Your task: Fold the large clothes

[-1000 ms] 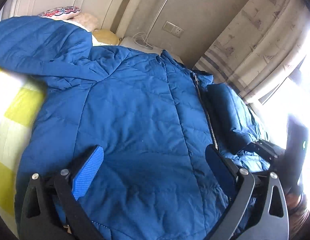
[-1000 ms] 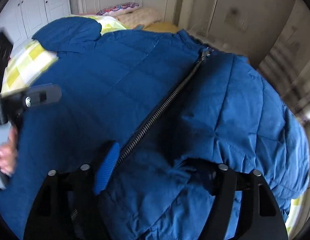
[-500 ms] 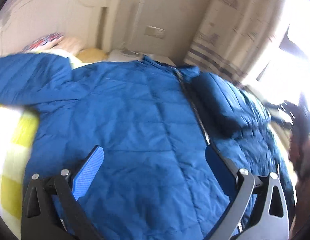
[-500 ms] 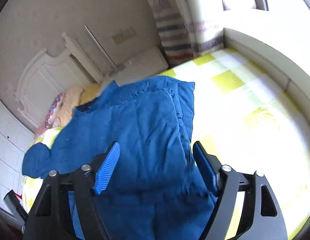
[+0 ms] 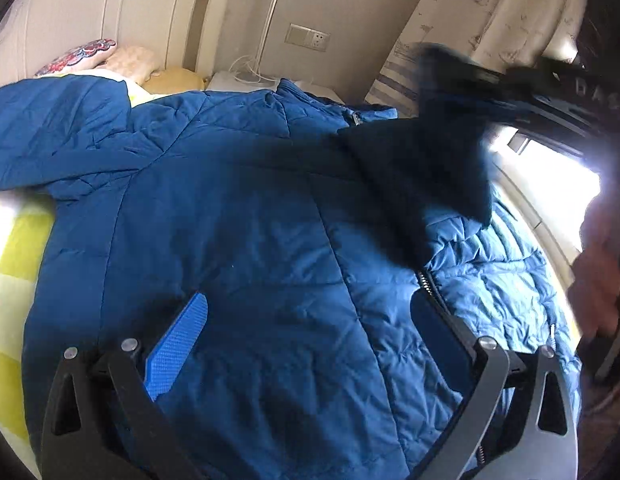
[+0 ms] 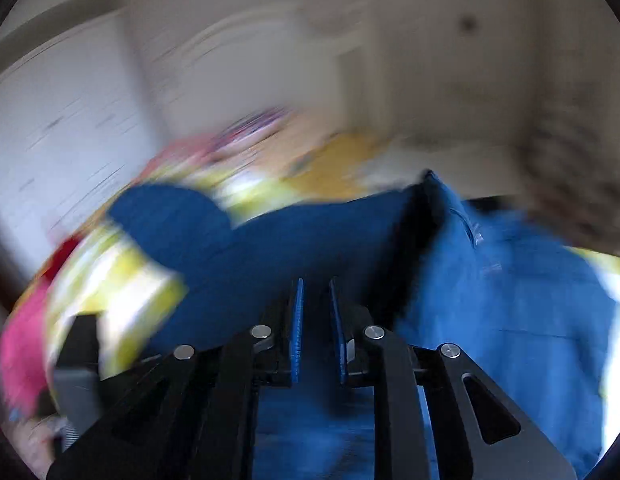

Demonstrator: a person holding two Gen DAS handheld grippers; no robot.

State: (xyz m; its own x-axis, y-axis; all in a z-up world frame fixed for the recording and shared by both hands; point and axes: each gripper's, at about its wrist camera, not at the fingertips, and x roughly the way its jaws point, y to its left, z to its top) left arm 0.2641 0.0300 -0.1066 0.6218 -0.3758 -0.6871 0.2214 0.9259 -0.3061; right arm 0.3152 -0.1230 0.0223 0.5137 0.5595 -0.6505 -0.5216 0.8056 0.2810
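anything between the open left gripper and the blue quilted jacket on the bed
Nothing visible. The left gripper hangs open directly over the blue quilted jacket, bare fabric between its fingers. The right gripper, its jaws just closing on a lifted sleeve, is off to the side, not in the way.

A yellow-and-white checked bedsheet (image 5: 13,248) covers the bed, patterned pillows (image 5: 79,56) lie against the cream headboard (image 5: 89,8), and a wall socket (image 5: 307,38) sits beside a striped curtain (image 5: 450,32).

Rt view motion-blurred; lt view window glare.
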